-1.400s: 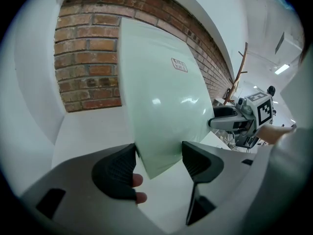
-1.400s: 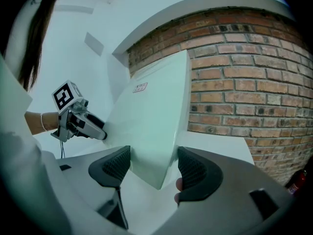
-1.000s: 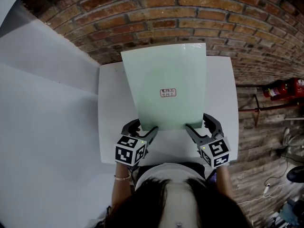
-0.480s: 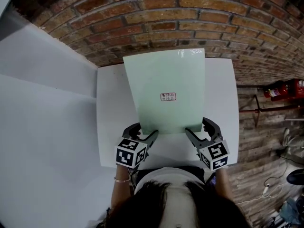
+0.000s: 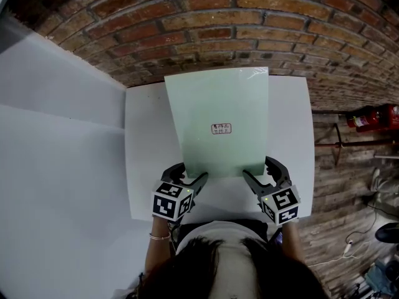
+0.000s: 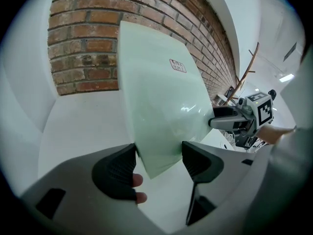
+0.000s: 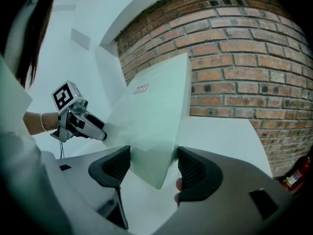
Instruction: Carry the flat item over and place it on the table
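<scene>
Leftmost, a plain white panel (image 5: 56,136) meets the long left edge of the white table (image 5: 146,142), which backs onto a brick wall (image 5: 206,23). Next, the left gripper (image 5: 186,176) (image 6: 159,151) has its jaws wide, closed on the near left corner of the pale green sheet (image 5: 218,117) (image 6: 161,106) (image 7: 151,116), one pad against each edge. That sheet hangs tilted above the table's middle, its far edge raised toward the bricks, with bare tabletop on either side. A small label (image 5: 221,128) sits near its centre. Further right, the right gripper (image 5: 260,172) (image 7: 152,160) clamps the near right corner likewise. Past the table's right edge a red fire extinguisher (image 5: 374,116) lies by the wall
</scene>
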`<state>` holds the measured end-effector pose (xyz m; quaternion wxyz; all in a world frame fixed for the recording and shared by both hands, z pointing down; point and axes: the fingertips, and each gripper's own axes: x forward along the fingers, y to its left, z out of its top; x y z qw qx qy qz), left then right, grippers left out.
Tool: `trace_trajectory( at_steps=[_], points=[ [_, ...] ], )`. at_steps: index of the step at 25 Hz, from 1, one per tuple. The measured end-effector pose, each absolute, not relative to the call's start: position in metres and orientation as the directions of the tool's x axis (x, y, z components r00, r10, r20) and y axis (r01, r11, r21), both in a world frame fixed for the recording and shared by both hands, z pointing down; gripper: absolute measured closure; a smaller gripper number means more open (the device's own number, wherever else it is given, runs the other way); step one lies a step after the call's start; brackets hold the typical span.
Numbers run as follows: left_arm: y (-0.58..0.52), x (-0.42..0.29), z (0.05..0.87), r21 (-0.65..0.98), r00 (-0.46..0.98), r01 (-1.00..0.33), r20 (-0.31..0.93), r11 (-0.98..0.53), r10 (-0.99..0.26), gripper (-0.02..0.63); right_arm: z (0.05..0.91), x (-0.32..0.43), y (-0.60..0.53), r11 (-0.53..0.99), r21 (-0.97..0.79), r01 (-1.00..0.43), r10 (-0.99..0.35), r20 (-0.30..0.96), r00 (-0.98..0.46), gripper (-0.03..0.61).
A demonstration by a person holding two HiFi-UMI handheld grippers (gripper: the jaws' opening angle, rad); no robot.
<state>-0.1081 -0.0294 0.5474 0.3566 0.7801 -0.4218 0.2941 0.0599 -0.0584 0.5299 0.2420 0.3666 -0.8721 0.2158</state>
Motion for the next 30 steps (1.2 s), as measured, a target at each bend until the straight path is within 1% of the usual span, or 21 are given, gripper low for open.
trace_trajectory(
  at_steps=[30],
  points=[
    [-0.038,-0.107,0.58,0.346,0.473,-0.867,0.798,-0.36,-0.373,0.305,0.565,0.06,-0.067,0.605,-0.263,-0.752,-0.479,0.634,-0.607,0.253]
  ],
)
